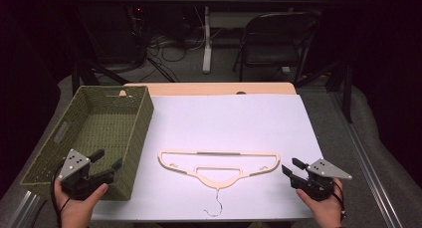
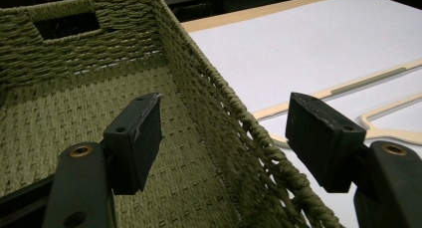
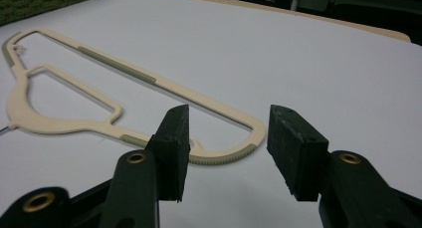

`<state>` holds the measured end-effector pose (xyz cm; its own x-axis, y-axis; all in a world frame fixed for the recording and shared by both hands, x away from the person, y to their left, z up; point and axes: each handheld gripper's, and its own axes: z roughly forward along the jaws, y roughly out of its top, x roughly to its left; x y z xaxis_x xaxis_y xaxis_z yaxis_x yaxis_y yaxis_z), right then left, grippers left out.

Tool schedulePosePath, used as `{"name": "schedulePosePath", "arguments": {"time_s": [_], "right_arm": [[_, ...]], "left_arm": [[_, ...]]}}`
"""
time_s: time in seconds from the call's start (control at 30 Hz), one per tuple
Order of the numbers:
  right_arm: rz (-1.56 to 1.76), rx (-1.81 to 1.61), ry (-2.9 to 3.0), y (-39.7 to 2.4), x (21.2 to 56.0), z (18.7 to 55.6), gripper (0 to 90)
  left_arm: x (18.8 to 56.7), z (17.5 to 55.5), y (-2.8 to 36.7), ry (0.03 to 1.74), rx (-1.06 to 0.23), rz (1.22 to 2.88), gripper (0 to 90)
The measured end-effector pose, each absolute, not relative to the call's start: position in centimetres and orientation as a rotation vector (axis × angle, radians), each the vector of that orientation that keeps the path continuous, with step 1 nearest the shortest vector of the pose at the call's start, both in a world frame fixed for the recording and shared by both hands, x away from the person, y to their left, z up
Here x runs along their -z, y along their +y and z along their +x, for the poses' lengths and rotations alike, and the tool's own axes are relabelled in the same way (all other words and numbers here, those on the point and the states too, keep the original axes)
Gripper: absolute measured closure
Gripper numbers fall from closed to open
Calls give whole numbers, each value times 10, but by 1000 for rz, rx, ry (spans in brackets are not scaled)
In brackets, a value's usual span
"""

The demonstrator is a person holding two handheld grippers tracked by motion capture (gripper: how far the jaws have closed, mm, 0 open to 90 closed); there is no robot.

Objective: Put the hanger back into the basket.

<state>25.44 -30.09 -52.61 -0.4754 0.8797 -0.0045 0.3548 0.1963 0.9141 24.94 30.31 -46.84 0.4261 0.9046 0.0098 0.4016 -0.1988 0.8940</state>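
High view: the white worktop (image 1: 234, 118) fills the middle of the frame, its near edge cut off at the bottom. The green woven basket (image 1: 99, 133) sits at centre left, and the cream hanger (image 1: 219, 164) lies flat at lower centre, its thin wire hook faint. The left hand-held gripper (image 1: 110, 161) hovers wide over the basket's near wall; the right hand-held gripper (image 1: 293, 169), wide and holding nothing, sits just beside the hanger's right end.

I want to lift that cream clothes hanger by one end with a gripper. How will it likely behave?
The hanger is a thin, open plastic frame lying flat on the white sheet, so probably light and fairly stiff. Held at one end, it may swing or droop slightly. The ribbed strip on its shoulder near the open right gripper should curb slipping.
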Motion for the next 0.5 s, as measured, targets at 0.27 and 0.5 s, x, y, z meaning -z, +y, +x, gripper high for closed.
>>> {"name": "schedulePosePath", "arguments": {"time_s": [0.27, 0.5], "right_arm": [[1083, -1174, 1999, -298, 526, 257, 512], [1049, -1178, 2054, -287, 517, 258, 499]], "left_arm": [[467, 246, 307, 1136, -717, 1782, 305], [462, 242, 303, 1123, -718, 1771, 305]]}}
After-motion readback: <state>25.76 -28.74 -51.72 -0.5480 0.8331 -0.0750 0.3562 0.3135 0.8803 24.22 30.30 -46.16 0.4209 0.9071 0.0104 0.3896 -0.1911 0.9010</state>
